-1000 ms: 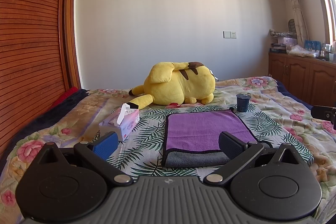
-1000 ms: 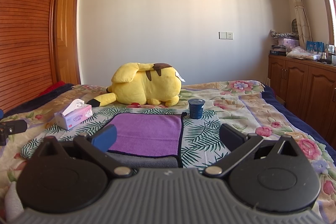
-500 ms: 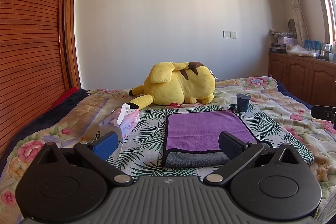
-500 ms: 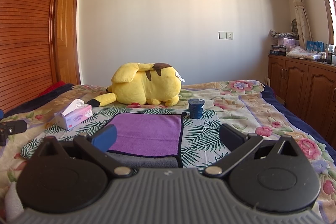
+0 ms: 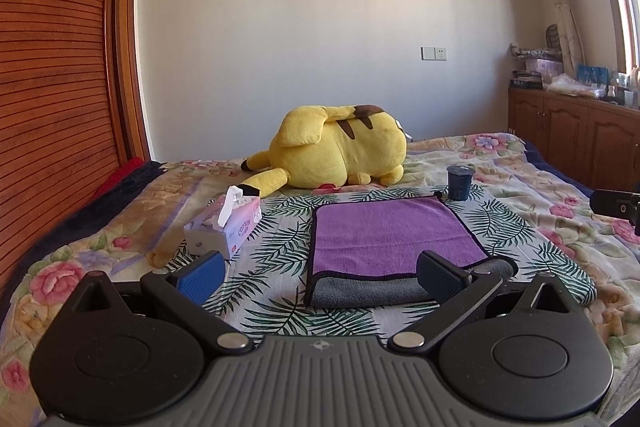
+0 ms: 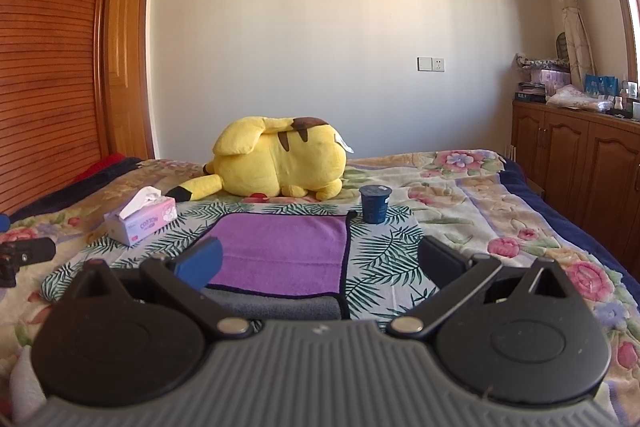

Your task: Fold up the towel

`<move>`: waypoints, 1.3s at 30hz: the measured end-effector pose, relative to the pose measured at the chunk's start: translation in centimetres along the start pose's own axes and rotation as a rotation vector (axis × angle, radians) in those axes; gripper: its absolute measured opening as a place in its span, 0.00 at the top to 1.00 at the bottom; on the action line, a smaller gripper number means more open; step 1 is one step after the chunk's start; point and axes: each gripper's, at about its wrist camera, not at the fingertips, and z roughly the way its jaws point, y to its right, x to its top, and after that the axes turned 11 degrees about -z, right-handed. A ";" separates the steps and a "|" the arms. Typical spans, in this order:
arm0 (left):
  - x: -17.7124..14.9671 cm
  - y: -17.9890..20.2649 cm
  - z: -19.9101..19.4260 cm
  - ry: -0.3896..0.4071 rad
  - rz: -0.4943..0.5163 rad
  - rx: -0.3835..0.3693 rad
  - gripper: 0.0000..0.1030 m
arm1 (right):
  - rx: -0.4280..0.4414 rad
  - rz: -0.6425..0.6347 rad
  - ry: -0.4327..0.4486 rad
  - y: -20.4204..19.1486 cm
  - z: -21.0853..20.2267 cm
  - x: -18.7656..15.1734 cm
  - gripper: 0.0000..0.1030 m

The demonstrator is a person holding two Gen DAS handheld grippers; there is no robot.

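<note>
A purple towel (image 5: 384, 231) with a grey underside lies flat on the bed, its near edge folded over and showing grey. It also shows in the right wrist view (image 6: 280, 251). My left gripper (image 5: 320, 273) is open and empty, held short of the towel's near edge. My right gripper (image 6: 320, 263) is open and empty, near the towel's near right corner. Each gripper's tip shows at the edge of the other's view.
A yellow plush toy (image 5: 336, 151) lies behind the towel. A tissue box (image 5: 224, 227) stands to the left. A dark blue cup (image 5: 459, 182) stands at the towel's far right corner. Wooden cabinets (image 6: 580, 163) line the right wall.
</note>
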 end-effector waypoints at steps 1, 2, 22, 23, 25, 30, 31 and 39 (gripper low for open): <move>0.0 0.0 0.1 -0.006 0.001 0.000 0.16 | 0.002 0.000 -0.002 0.0 0.1 0.0 0.00; 0.0 0.0 0.2 -0.013 0.003 -0.001 0.16 | 0.003 0.000 -0.004 0.0 0.1 0.0 0.00; -0.4 1.2 2.3 -0.093 0.044 -0.045 0.16 | 0.058 -0.021 -0.091 0.0 3.1 -0.1 0.00; -0.4 1.3 2.5 -0.097 0.046 -0.048 0.16 | 0.060 -0.022 -0.095 -0.1 3.2 -0.1 0.00; -0.4 1.3 2.7 -0.104 0.049 -0.052 0.16 | 0.062 -0.028 -0.105 -0.1 3.6 -0.1 0.00; -0.1 1.3 3.4 -0.112 0.047 -0.062 0.16 | 0.074 -0.045 -0.124 -0.2 4.5 -0.1 0.00; 0.0 1.3 3.5 -0.113 0.047 -0.064 0.16 | 0.075 -0.049 -0.126 -0.2 4.7 -0.1 0.00; 0.9 1.0 4.7 -0.121 0.030 -0.084 0.19 | 0.094 -0.078 -0.147 -0.4 6.3 -0.1 0.00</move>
